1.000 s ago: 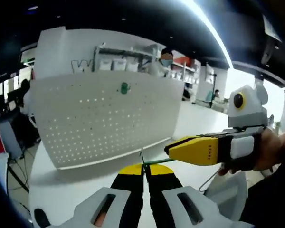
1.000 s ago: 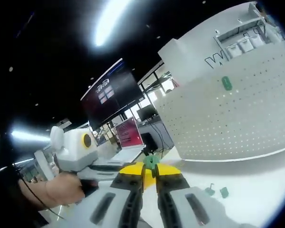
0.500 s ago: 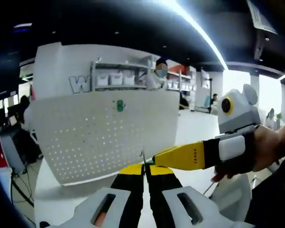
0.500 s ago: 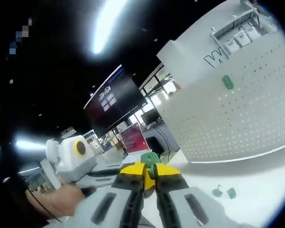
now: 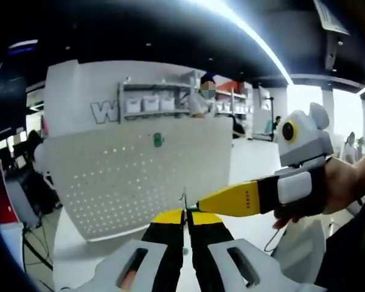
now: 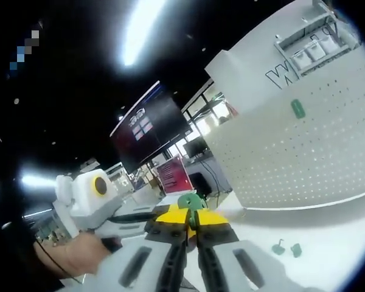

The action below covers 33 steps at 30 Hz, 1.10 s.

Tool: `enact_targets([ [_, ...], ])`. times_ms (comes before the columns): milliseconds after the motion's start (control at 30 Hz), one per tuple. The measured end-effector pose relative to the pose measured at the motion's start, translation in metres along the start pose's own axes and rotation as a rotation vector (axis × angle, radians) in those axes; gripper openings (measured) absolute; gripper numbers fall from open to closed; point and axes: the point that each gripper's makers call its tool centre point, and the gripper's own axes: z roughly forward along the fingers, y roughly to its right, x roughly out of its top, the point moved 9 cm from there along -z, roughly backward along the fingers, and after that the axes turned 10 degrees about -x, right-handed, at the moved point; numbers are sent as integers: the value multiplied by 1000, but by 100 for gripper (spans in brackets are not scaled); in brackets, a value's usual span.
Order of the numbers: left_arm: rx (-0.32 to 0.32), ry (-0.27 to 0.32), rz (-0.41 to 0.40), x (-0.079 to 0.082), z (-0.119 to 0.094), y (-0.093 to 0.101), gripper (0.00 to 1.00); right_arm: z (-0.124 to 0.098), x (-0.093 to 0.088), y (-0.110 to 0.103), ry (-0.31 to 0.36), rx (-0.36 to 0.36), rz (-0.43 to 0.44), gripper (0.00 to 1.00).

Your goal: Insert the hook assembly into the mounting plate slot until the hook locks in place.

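Hook (image 6: 191, 201) half hidden between right jaws

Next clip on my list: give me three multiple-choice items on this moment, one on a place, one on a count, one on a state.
1. Where is the green piece mounted on the white pegboard?
A. Near its upper edge
B. At its bottom edge
C. Lying on the table in front of it

2. How many small green parts lie loose on the white table in the right gripper view?
A. None
B. Two
C. Five

3. How do the right gripper's jaws stand?
A. Wide open
B. Shut on a green hook part
C. Shut on a cable

Answers:
1 A, the mounted green piece sits high on the board.
2 B, two loose green parts lie side by side.
3 B, the green hook part sticks out between the closed yellow tips.
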Motion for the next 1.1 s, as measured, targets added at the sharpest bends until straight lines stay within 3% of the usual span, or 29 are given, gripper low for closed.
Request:
enact_targets([
  [167,-10,-8,-5,-4,0,-1,3,1,-2,-2,-7,-20,-57,0],
  [233,2,-16,50,-7,0,0,3,2,-3,-1,-11,-21,-67,0],
  [333,-8,-44,54,-11,0,3,3,3,-5,0,-11,-27,-105,0],
  [400,-3,-38,56,-13,0,2,3,3,-7,3,-31,-20,-81,0],
  [500,-15,-43,52,-15,-1,2,4,3,-11,7,-54,-17,45,0],
  [567,-17,-49,62,-15,-1,3,5,2,-13,10,-61,-18,71,0],
  [1100,-40,-24,-3,-18,2,3,21,0,-12,11,-46,-43,47,0],
])
